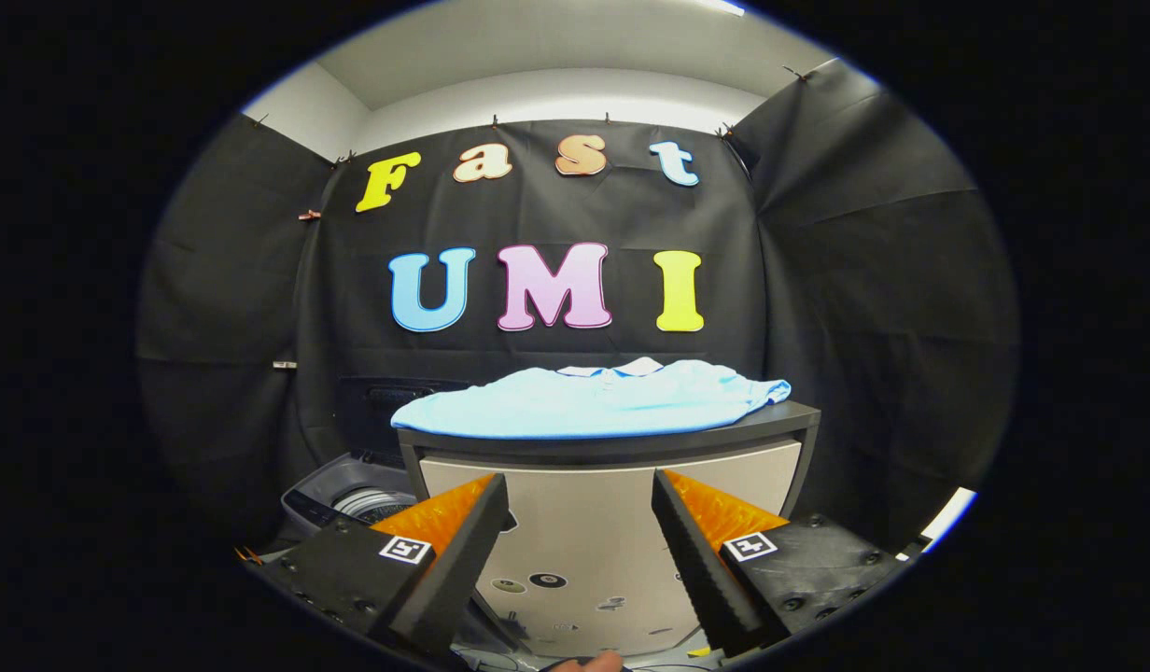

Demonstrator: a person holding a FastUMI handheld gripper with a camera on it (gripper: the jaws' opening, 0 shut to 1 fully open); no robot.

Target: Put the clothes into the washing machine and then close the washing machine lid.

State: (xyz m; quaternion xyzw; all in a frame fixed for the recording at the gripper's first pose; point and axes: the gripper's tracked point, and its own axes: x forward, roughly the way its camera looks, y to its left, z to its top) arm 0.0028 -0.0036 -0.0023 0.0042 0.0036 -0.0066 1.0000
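Gripper view shows the gripper [580, 551] with its jaws spread wide and holding nothing, aimed at the front panel of a bench [622, 485]. The light blue shirt [594, 401] lies flat on the bench top, above and well beyond the jaws, one sleeve trailing toward the right corner. The step in hand looks like the approach for the pick-up: it calls for lifting the jaws to the level of the top, coming in over the near edge, and closing on a bunched fold rather than a single flat layer, so the cloth does not slip out. The washing machine [351, 499] sits low, beside the bench and just beyond the left jaw, its lid apparently up and the drum rim showing. Black cloth walls close the booth behind and to both sides.
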